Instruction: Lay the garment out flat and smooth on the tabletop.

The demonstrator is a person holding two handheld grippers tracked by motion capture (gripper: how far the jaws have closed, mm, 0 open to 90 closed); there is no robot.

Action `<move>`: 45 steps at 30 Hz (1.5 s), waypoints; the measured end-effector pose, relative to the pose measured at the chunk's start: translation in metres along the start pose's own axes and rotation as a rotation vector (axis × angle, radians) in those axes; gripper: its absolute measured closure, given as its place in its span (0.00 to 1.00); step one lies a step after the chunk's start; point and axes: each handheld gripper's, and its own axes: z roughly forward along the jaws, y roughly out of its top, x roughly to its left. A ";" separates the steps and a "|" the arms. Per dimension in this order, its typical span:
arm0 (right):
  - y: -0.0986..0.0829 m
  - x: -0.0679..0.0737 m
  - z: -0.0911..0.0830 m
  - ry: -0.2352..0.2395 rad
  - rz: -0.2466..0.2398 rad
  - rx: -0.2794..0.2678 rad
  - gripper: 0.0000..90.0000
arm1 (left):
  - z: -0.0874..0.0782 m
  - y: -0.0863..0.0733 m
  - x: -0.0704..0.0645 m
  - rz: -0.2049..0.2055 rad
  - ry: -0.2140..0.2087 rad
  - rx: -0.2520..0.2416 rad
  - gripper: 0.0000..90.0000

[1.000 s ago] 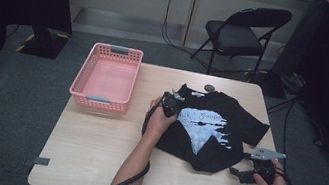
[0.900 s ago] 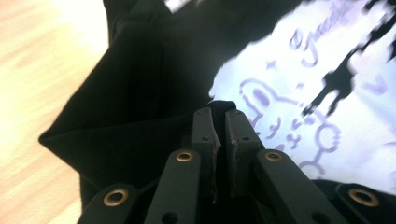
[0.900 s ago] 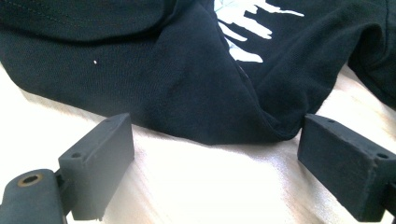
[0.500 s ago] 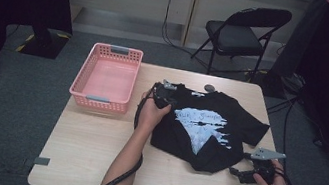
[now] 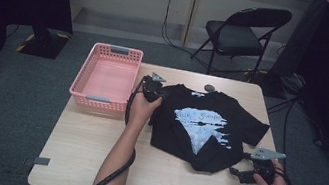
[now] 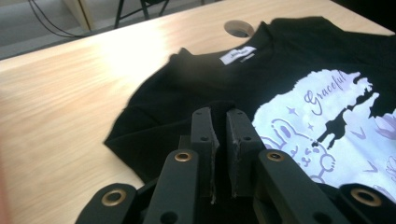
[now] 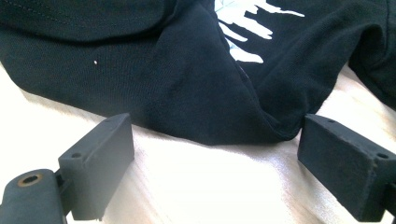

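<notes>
"Graceful" in script on black T-shirt (image 6: 289,70)

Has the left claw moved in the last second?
Yes. The left claw has gone up the t-shirt toward the table's far edge, closer to the pink basket's far end.

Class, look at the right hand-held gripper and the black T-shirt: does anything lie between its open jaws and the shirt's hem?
Nothing visible does. The right hand-held gripper sits with its jaws open just short of the black T-shirt, and there is bare wooden table between them and the hem.
</notes>
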 end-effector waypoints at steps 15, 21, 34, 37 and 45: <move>0.000 0.000 0.000 0.000 -0.001 -0.001 0.11 | -0.030 -0.006 0.029 -0.033 0.064 -0.017 0.92; 0.000 0.000 0.000 0.000 0.000 -0.001 0.11 | -0.034 -0.013 0.037 -0.044 0.085 -0.010 0.91; 0.000 0.000 0.000 0.000 -0.001 -0.001 0.11 | -0.037 -0.023 0.044 -0.030 0.137 0.015 0.92; 0.000 0.000 0.000 0.000 0.000 0.000 0.11 | -0.039 -0.026 0.048 -0.029 0.150 0.026 0.91; 0.000 0.000 0.000 0.000 0.000 0.000 0.11 | -0.045 -0.030 0.050 -0.021 0.166 0.024 0.91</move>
